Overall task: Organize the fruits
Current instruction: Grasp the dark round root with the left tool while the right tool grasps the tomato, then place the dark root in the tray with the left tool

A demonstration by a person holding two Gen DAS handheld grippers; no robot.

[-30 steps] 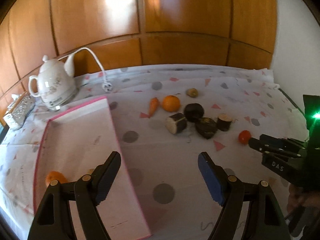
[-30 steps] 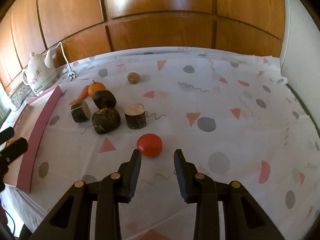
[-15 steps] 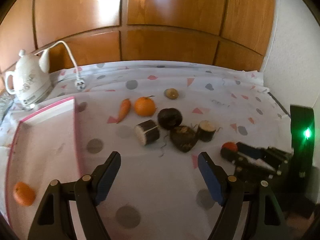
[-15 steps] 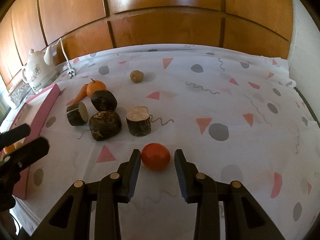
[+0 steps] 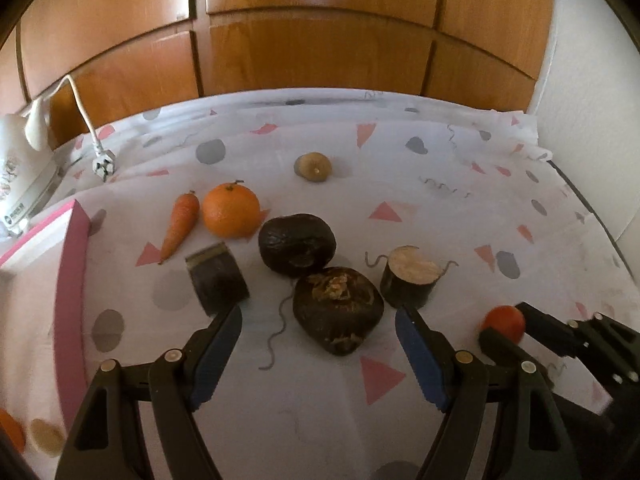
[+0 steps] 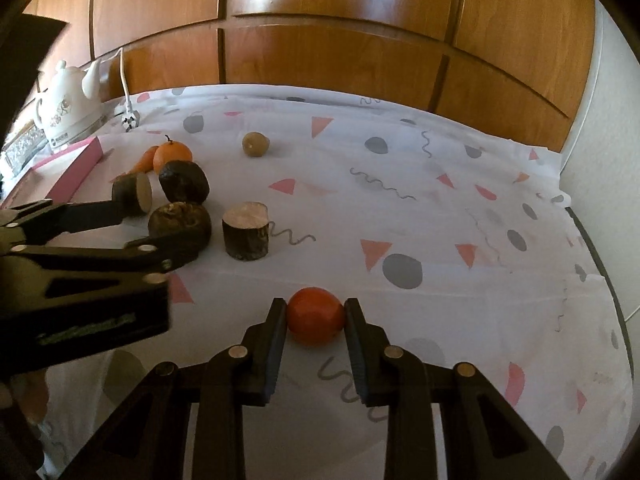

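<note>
My right gripper (image 6: pixel 316 312) is shut on a red tomato (image 6: pixel 316 315) that rests on the cloth; it also shows in the left wrist view (image 5: pixel 505 322). My left gripper (image 5: pixel 318 330) is open, its fingers either side of a dark wrinkled fruit (image 5: pixel 336 314). Beyond lie a second dark fruit (image 5: pixel 297 245), a cut dark log piece (image 5: pixel 217 279), a stump-like piece (image 5: pixel 409 281), an orange (image 5: pixel 231 210), a carrot (image 5: pixel 180 220) and a small brown fruit (image 5: pixel 313 166). A pink-rimmed tray (image 5: pixel 74 264) at the left holds an orange fruit (image 5: pixel 10 430).
A white kettle (image 6: pixel 68 106) with its cord and plug (image 5: pixel 103 166) stands at the back left beside a patterned box (image 6: pixel 22 146). Wooden panels rise behind the table. A white wall borders the right side. The patterned cloth (image 6: pixel 440 216) covers the table.
My right gripper has moved forward and closed on the tomato. My left gripper has swung right from the tray and moved up to the dark fruits, still open.
</note>
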